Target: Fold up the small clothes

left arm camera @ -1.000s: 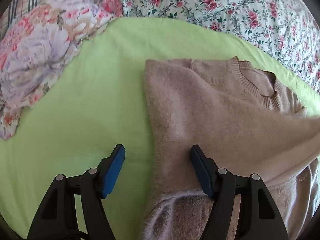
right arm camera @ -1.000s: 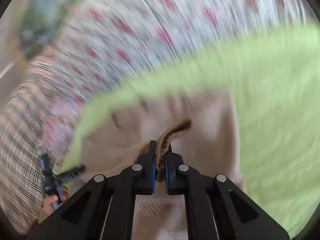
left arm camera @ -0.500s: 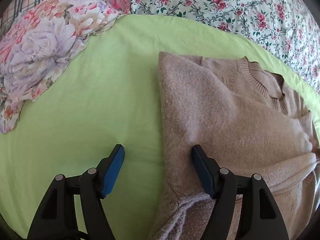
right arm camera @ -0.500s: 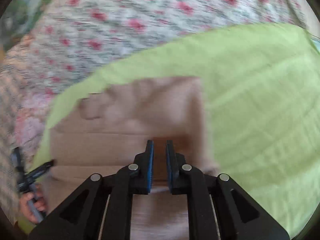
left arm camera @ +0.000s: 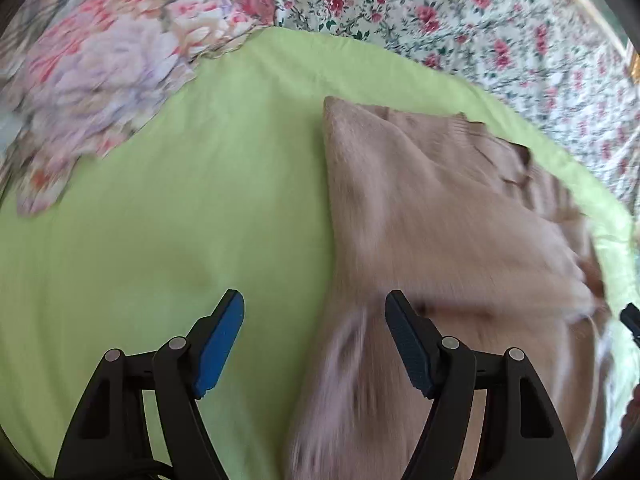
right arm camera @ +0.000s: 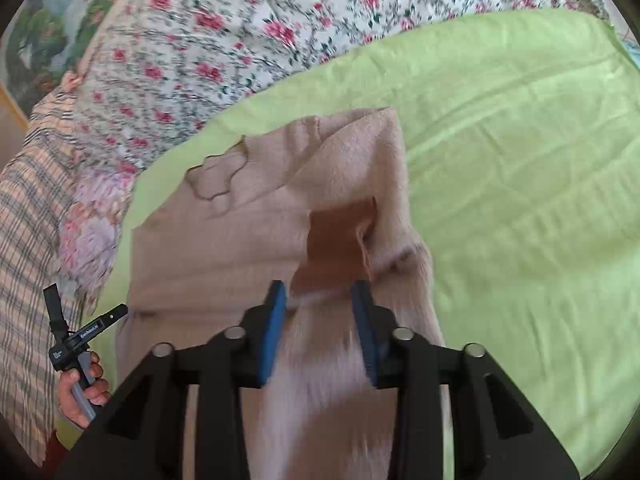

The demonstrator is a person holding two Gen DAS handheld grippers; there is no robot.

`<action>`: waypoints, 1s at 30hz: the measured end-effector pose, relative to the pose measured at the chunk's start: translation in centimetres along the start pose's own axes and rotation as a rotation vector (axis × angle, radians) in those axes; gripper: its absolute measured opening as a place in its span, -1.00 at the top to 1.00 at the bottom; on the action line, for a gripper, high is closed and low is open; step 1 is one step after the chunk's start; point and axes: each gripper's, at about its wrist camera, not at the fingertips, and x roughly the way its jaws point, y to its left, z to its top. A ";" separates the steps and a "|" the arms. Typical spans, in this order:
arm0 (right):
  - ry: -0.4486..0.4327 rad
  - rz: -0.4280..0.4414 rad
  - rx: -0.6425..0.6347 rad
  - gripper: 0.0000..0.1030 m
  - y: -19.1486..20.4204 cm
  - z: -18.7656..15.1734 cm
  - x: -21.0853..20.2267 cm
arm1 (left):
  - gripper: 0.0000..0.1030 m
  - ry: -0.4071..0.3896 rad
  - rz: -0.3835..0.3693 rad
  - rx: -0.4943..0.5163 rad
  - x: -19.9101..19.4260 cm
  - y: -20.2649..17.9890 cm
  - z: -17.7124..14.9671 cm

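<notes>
Green sheet (left arm camera: 160,240) covers the bed, and a quilt (right arm camera: 240,32) with small red flowers is bunched along its far edge. A pillow (left arm camera: 100,80) with big pink and purple flowers lies at the sheet's far left corner, touching the green. A checked cloth (right arm camera: 24,220) hangs at the left side, past that pillow.

On the sheet lies a tan sweater (left arm camera: 420,208). It sits near the far right edge of the sheet, with its ribbed neck (left arm camera: 480,132) toward the quilt. One side is folded over the middle, so the left edge makes a long straight line. A darker brown patch (right arm camera: 340,240) shows where the knit is turned back; it may be the inside of the sweater, but the view is blurry there.

The left gripper (left arm camera: 314,340) is spread wide with nothing between its blue pads. Its left pad (left arm camera: 220,340) is over bare sheet and its right pad (left arm camera: 408,344) is over the sweater's left edge. A hand (right arm camera: 82,388) holds its handle by the sheet's left edge.

The right gripper (right arm camera: 320,320) is over the sweater's near part. Its jaws are opening, and tan knit lies between them, though the pads do not seem to press it.
</notes>
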 end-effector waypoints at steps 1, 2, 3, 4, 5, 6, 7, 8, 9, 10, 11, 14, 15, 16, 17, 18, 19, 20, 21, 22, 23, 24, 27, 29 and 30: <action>0.007 0.006 -0.001 0.27 0.2 -0.5 -0.5 | -0.41 -0.001 -0.016 -0.005 -1.3 0.3 -1.2; 0.011 0.016 0.002 0.27 0.2 -1.3 -1.3 | -0.41 0.001 -0.027 -0.008 -2.3 0.6 -2.2; 0.015 0.026 0.008 0.27 0.1 -2.2 -2.1 | -0.41 0.005 -0.039 -0.011 -3.3 0.8 -3.4; 0.018 0.033 0.012 0.27 0.0 -2.8 -2.8 | -0.41 0.013 -0.058 -0.013 -4.4 1.0 -4.8; 0.018 0.036 0.011 0.27 0.1 -3.6 -3.4 | -0.41 0.025 -0.074 -0.011 -5.1 1.0 -5.9; 0.017 0.039 0.005 0.26 0.2 -4.3 -4.2 | -0.42 0.038 -0.091 -0.005 -5.9 1.0 -7.2; 0.018 0.044 -0.003 0.24 0.3 -5.1 -5.0 | -0.42 0.052 -0.105 0.002 -6.7 1.1 -8.6; 0.018 0.048 -0.006 0.21 0.2 -5.6 -5.5 | -0.43 0.065 -0.112 0.010 -7.2 1.1 -9.6; 0.017 0.055 -0.008 0.13 0.2 -6.2 -6.1 | -0.43 0.081 -0.114 0.022 -7.9 1.2 -10.9; 0.017 0.061 -0.012 0.05 0.1 -6.9 -6.8 | -0.43 0.090 -0.110 0.030 -8.4 1.2 -12.1; 0.018 0.066 -0.019 0.03 0.1 -7.6 -7.5 | -0.43 0.101 -0.108 0.037 -8.7 1.3 -13.1; 0.040 0.074 -0.045 -0.01 -0.3 -9.7 -9.3 | -0.43 0.139 -0.125 0.039 -9.7 1.9 -15.9; 0.056 0.080 -0.050 -0.01 -0.5 -10.5 -9.8 | -0.43 0.153 -0.145 0.030 -10.0 2.1 -16.7; 0.068 0.086 -0.051 -0.01 -0.8 -11.1 -10.3 | -0.43 0.168 -0.175 0.026 -10.2 2.2 -17.6; 0.077 0.091 -0.050 -0.01 -1.1 -11.7 -10.7 | -0.43 0.175 -0.199 0.027 -10.5 2.1 -18.3; 0.088 0.097 -0.044 -0.01 -1.6 -12.4 -11.1 | -0.43 0.175 -0.219 0.035 -10.9 2.0 -19.1; 0.096 0.102 -0.035 -0.01 -2.1 -12.9 -11.5 | -0.43 0.174 -0.241 0.047 -11.2 1.7 -19.8; 0.109 0.109 -0.019 -0.02 -2.8 -13.6 -11.8 | -0.43 0.175 -0.262 0.054 -11.5 1.5 -20.4; 0.120 0.116 -0.004 -0.02 -3.3 -14.2 -12.0 | -0.44 0.178 -0.295 0.056 -11.8 1.3 -21.1; 0.131 0.119 0.014 -0.02 -3.9 -14.8 -12.3 | -0.50 0.181 -0.324 0.053 -12.0 1.3 -21.5; 0.138 0.124 0.029 -0.02 -4.4 -15.4 -12.4 | -0.55 0.186 -0.361 0.053 -12.1 1.2 -22.1; 0.148 0.142 0.044 -0.02 -4.9 -16.0 -12.5 | -0.56 0.189 -0.379 0.057 -12.1 1.1 -22.5; 0.178 0.217 0.081 -0.02 -5.6 -17.5 -11.8 | -0.56 0.181 -0.387 0.083 -12.5 0.9 -23.9; 0.188 0.281 0.110 -0.02 -5.6 -18.3 -10.9 | -0.54 0.183 -0.414 0.079 -12.5 0.8 -24.3; 0.187 0.308 0.114 -0.02 -5.4 -18.4 -10.4 | -0.51 0.186 -0.430 0.073 -12.5 0.7 -24.4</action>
